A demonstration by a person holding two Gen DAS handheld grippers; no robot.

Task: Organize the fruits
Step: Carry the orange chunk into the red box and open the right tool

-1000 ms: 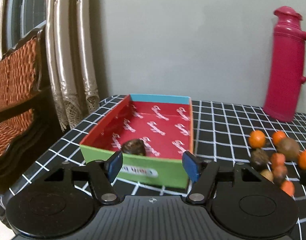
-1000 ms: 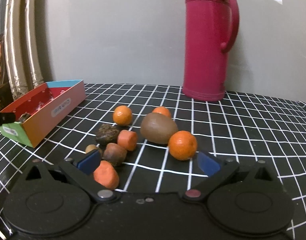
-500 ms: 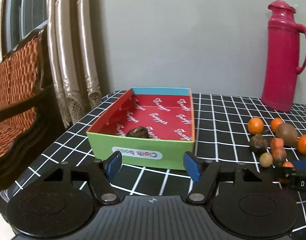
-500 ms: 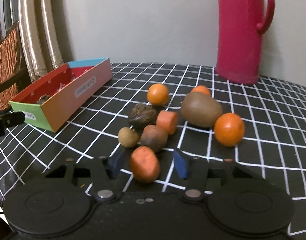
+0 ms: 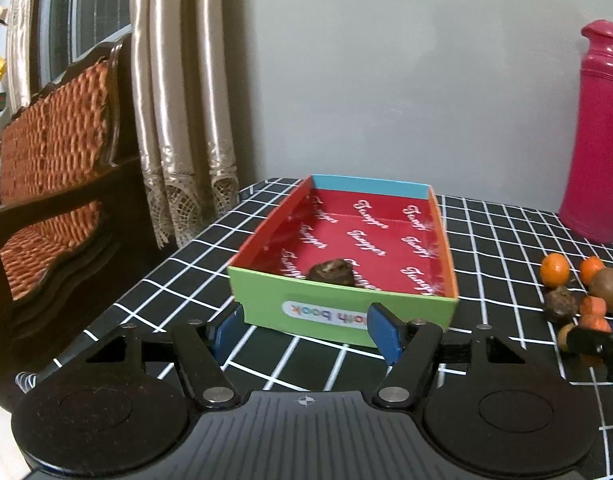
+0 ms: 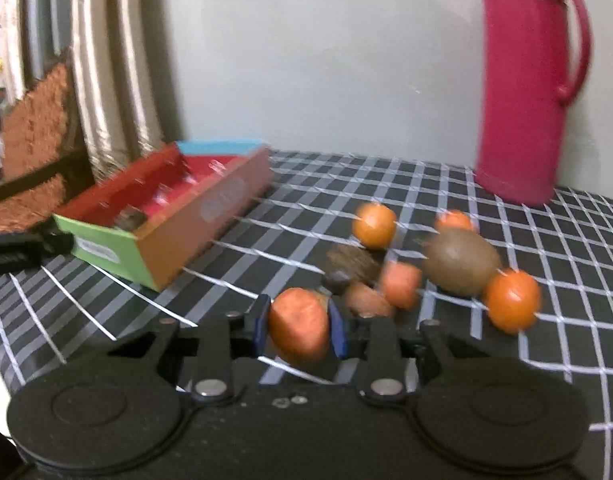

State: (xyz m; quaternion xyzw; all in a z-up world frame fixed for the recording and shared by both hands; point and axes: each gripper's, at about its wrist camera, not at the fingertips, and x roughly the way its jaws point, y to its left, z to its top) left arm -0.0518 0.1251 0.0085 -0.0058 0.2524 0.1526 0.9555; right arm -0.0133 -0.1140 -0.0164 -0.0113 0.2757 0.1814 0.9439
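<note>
Gripping an orange fruit (image 6: 300, 324), the right hand-held gripper (image 6: 299, 330) is clamped shut, while the left hand-held gripper (image 5: 304, 330) gapes before the green-fronted box (image 5: 346, 312).

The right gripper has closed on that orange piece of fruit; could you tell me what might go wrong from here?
1. The right gripper pinches the orange fruit only at its rounded sides, and the view is motion-blurred; a fast swing could let it slip.
2. The brown fruit lies right beside the gripper and might get knocked.
3. The left gripper sits open before the box, near the likely drop path.
</note>
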